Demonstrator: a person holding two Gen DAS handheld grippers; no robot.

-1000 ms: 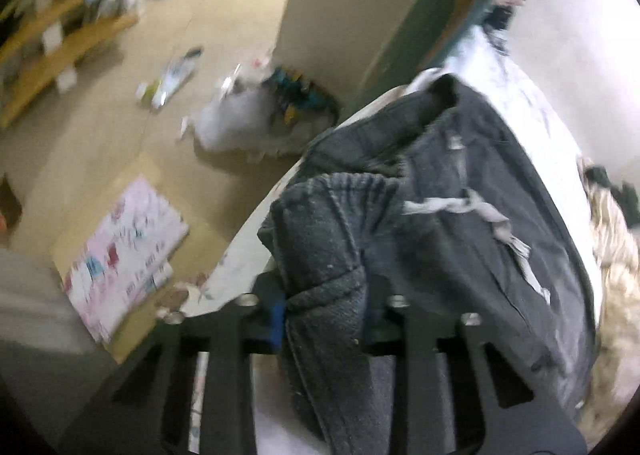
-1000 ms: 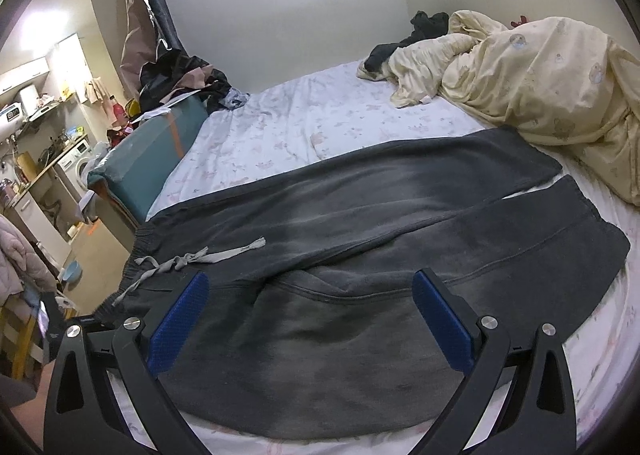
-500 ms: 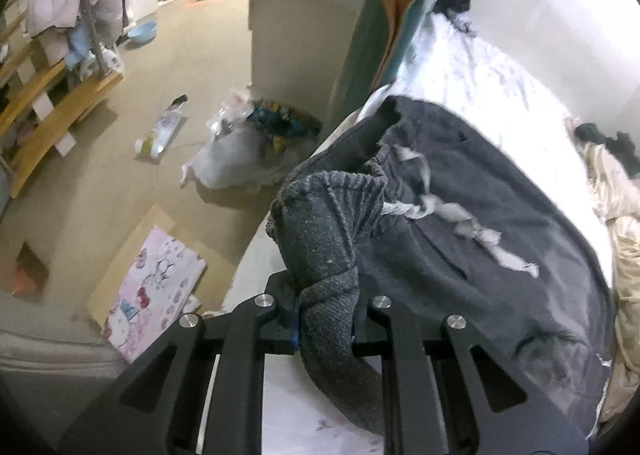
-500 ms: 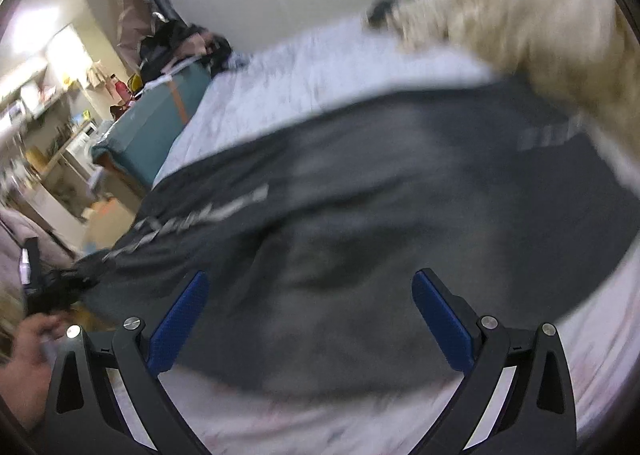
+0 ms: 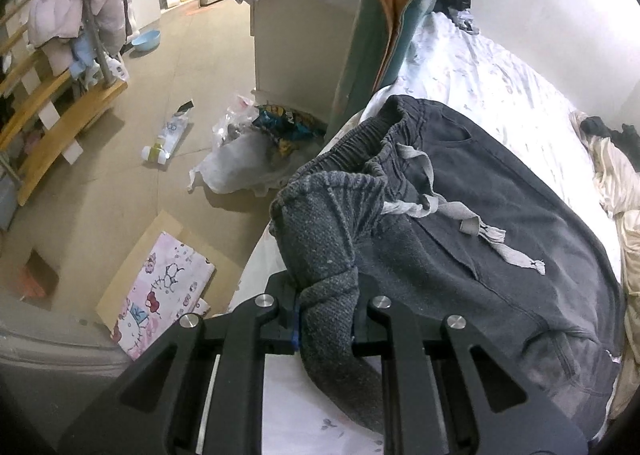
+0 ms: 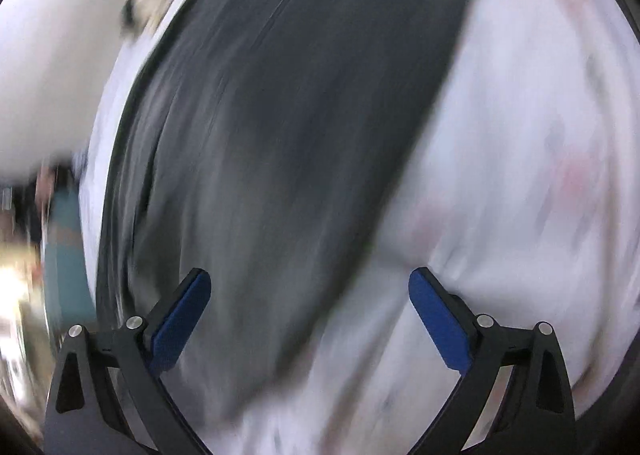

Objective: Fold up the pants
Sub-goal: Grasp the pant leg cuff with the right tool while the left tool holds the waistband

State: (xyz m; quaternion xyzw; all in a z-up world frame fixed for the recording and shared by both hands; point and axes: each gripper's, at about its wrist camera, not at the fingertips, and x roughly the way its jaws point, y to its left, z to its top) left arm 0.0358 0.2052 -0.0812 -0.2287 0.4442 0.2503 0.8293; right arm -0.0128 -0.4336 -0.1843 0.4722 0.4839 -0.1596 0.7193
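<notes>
Dark grey sweatpants [image 5: 480, 223] lie on a bed with a white patterned sheet [image 5: 472, 67]. Their elastic waistband [image 5: 360, 143] and grey drawstring [image 5: 472, 223] are near the bed's edge. My left gripper [image 5: 326, 315] is shut on a bunched corner of the waistband and holds it lifted. My right gripper [image 6: 308, 319] is open and empty, close above a leg of the pants [image 6: 280, 115] and the sheet [image 6: 520, 175]. The right wrist view is heavily blurred.
A cream duvet [image 5: 624, 191] lies at the bed's far right. A teal board [image 5: 380, 39] leans at the bed's edge beside a white cabinet [image 5: 296, 35]. On the floor are plastic bags [image 5: 248, 159], a bottle [image 5: 168, 135], and a pink box [image 5: 164, 287].
My left gripper has lifted and pulled back with the waistband corner. My right gripper, still open, has swung fast down and to the right, toward the pant leg and sheet.
</notes>
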